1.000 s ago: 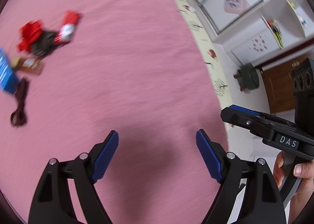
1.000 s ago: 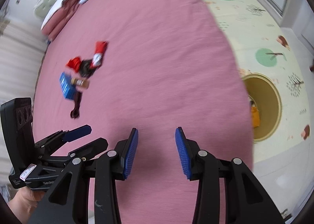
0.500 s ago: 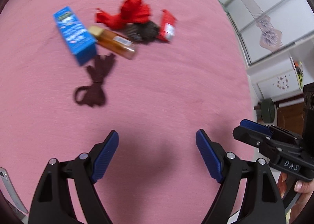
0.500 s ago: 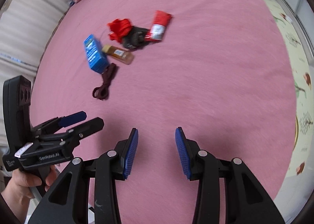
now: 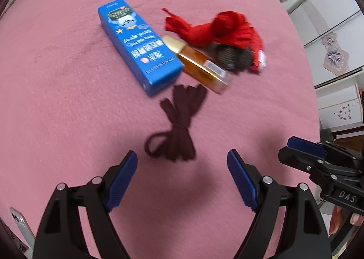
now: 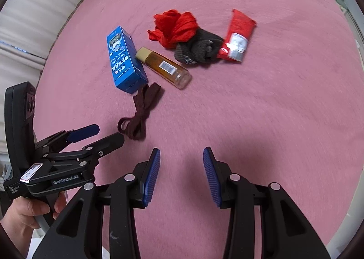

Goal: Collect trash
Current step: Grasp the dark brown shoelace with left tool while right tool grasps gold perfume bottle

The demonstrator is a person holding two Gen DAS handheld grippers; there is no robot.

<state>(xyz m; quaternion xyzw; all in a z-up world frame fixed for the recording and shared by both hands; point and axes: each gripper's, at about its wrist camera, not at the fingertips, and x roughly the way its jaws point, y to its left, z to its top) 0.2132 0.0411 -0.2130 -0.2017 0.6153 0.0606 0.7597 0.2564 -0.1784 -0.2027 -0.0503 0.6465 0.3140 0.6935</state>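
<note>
Both tools empty, jaws spread: left gripper (image 5: 182, 165) wide, right gripper (image 6: 181, 165) narrower. Litter sits grouped mid-bed on the pink bedspread (image 5: 56, 104), well clear of its edges. Nearest piece: dark brown lace bundle (image 5: 175, 131), just ahead of the left gripper's tips, slightly left of its centreline, not touching. Long axis runs roughly along the approach line, loop end nearest. Left gripper is nearer; right stands off. Beyond: blue box (image 5: 138, 45), amber bottle (image 5: 198, 64), red cloth (image 5: 218, 28).
</note>
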